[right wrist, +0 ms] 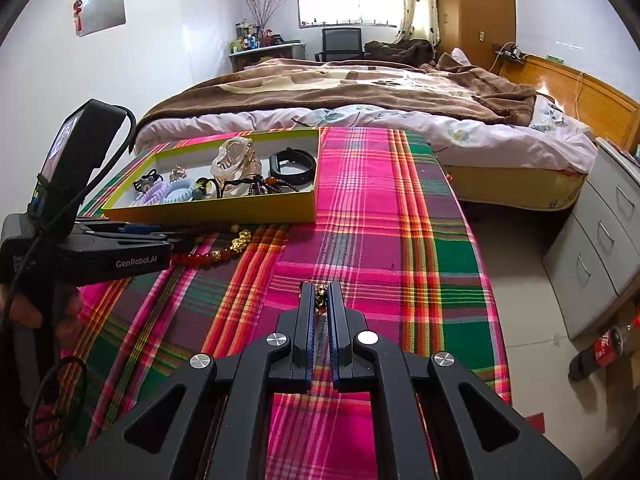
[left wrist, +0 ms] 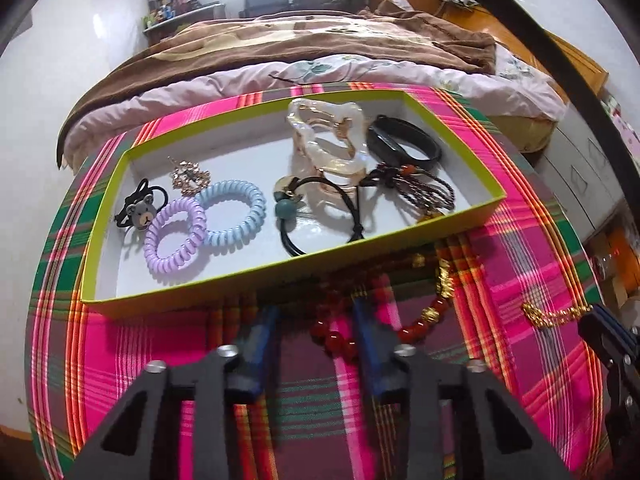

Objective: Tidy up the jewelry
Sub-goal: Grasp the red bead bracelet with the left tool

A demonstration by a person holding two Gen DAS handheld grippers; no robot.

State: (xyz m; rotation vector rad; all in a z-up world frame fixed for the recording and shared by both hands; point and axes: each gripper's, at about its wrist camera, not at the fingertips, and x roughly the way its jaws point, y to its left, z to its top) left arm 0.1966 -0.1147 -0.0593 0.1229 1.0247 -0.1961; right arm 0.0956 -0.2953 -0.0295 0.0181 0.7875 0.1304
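A yellow-green box [left wrist: 494,200] on the plaid tablecloth holds hair ties, coil bands, a pearly claw clip [left wrist: 328,140] and a black bangle [left wrist: 404,144]; it also shows in the right wrist view [right wrist: 208,210]. A red bead bracelet [left wrist: 340,338] with gold charms lies in front of the box, between the fingers of my open left gripper [left wrist: 316,312]. My right gripper [right wrist: 320,290] is shut on a gold chain [right wrist: 321,298], whose free part shows in the left wrist view [left wrist: 556,314].
The round table with the pink and green plaid cloth [right wrist: 380,208] stands against a bed [right wrist: 360,92]. Grey drawers [right wrist: 600,240] stand at the right, and a cola bottle [right wrist: 600,350] lies on the floor below them.
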